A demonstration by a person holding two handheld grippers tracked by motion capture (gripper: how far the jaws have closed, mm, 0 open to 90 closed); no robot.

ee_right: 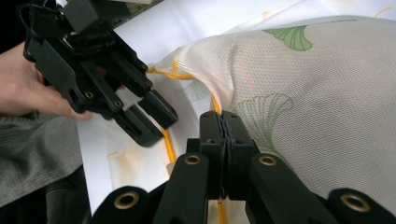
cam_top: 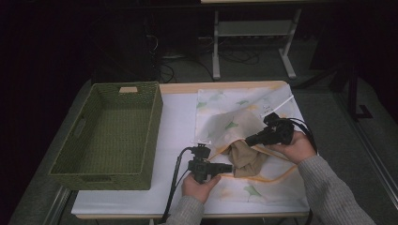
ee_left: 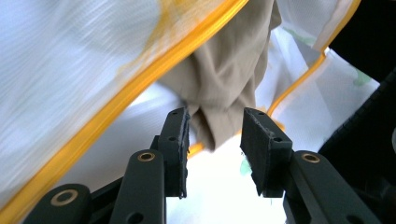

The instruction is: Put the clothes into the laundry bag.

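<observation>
My right hand-held gripper is clenched on the mesh bag edge, lifting it off the surface. My left hand-held gripper stands released around the beige cloth at the bag mouth; closing carelessly, I could catch the mesh too.

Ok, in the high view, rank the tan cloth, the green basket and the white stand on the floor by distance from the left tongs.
1. Tan cloth: right at the tips of the left tongs, on their right.
2. Green basket: on the table's left side.
3. White stand: on the floor beyond the table.
</observation>
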